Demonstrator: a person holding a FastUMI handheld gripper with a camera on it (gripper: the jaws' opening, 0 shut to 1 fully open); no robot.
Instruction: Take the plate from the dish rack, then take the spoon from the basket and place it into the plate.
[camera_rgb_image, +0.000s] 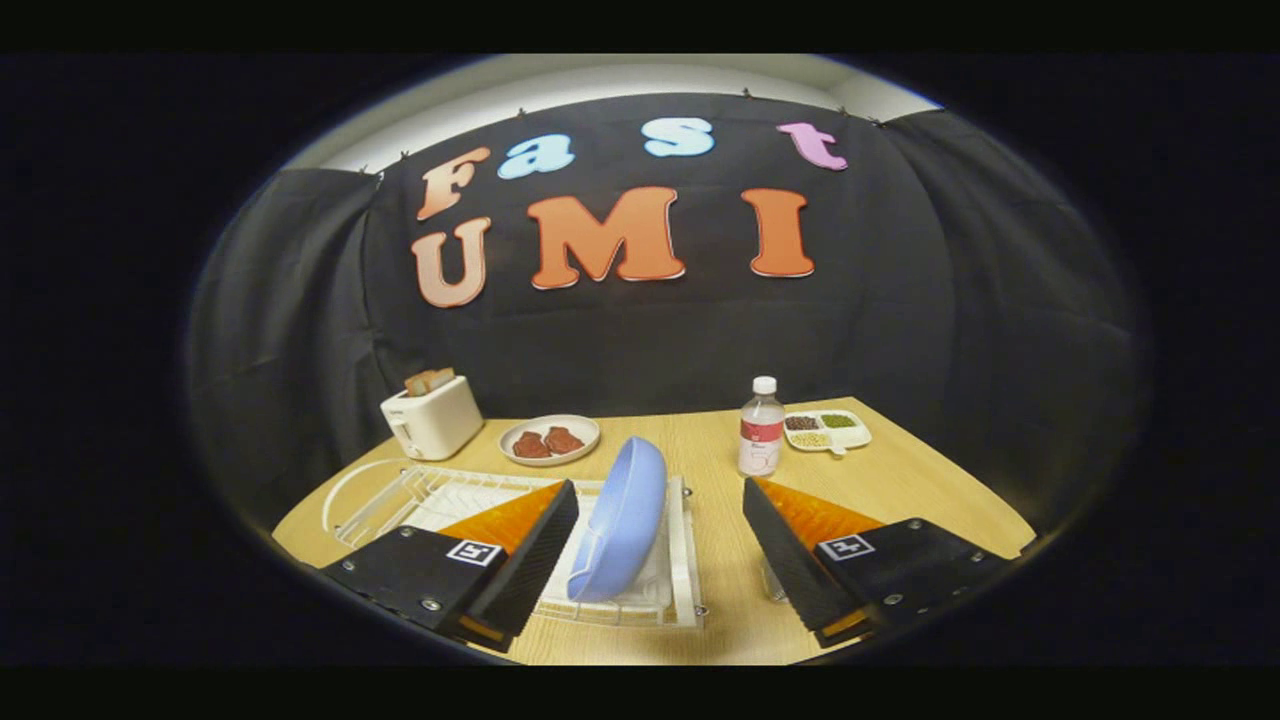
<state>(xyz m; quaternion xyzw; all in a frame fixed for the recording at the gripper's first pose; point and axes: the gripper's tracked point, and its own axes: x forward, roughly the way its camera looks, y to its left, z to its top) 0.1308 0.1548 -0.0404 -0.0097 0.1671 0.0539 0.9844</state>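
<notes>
The tool (660, 545) hangs with its 2 fingers spread wide, gripping nothing. Between them a blue plate (622, 520) stands on edge in the white dish rack (686, 560) on the wooden tabletop (930, 490). Beyond sit a toaster (432, 415), a dish of meat (549, 439), a bottle (761, 428) and a divided tray (827, 430).

Blue plate (622, 520) upright on edge in white dish rack (684, 560).

A toaster (432, 417), a dish of meat (549, 439), a bottle (761, 427) and a divided snack tray (827, 430) line the table's (930, 480) back.
</notes>
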